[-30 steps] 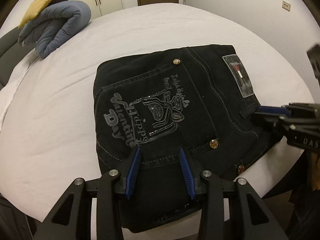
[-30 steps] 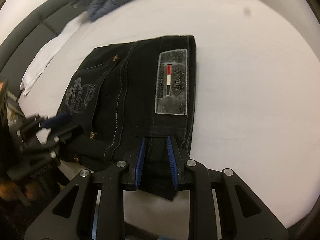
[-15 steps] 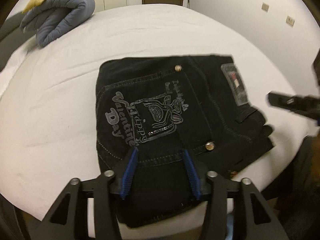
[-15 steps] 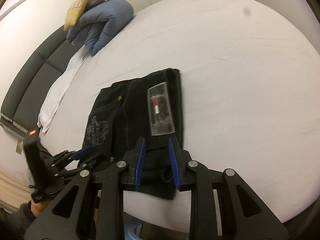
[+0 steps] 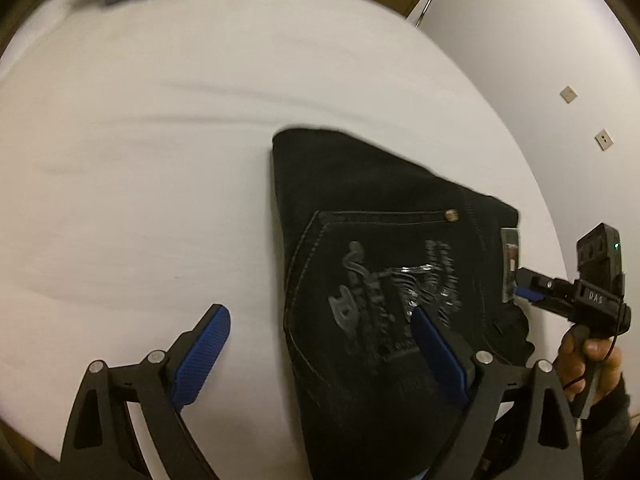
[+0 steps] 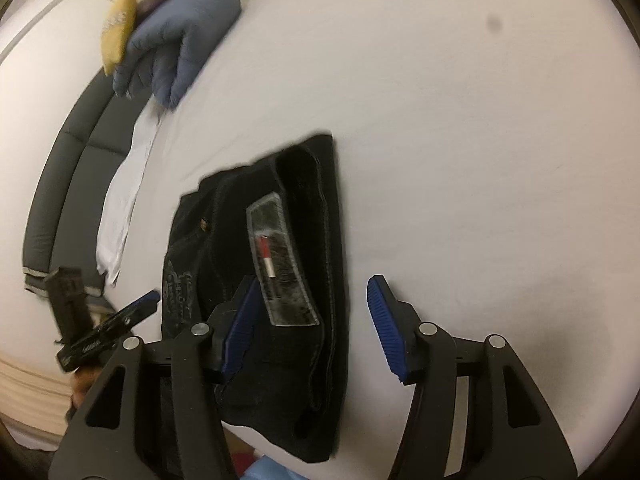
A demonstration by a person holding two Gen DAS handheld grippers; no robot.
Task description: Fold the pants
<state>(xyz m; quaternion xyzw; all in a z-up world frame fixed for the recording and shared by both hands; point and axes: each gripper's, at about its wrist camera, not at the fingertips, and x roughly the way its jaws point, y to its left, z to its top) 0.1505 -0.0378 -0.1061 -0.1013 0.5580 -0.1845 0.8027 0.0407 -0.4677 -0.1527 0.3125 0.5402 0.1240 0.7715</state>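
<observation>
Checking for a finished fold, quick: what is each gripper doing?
Left gripper: open, just widened, holding nothing.
Right gripper: open, just widened, pants released.

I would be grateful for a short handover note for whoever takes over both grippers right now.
Left gripper: open, jaws have just been opening; nothing gripped, its right pad hangs over the pants.
Right gripper: open, jaws have just been opening, released; the pants' waist edge lies between them.
Pants: folded into a compact black stack near the bed's edge, leather patch up.
Done: the folding, apparently.
Left: check the stack is tidy, withdraw both grippers.
</observation>
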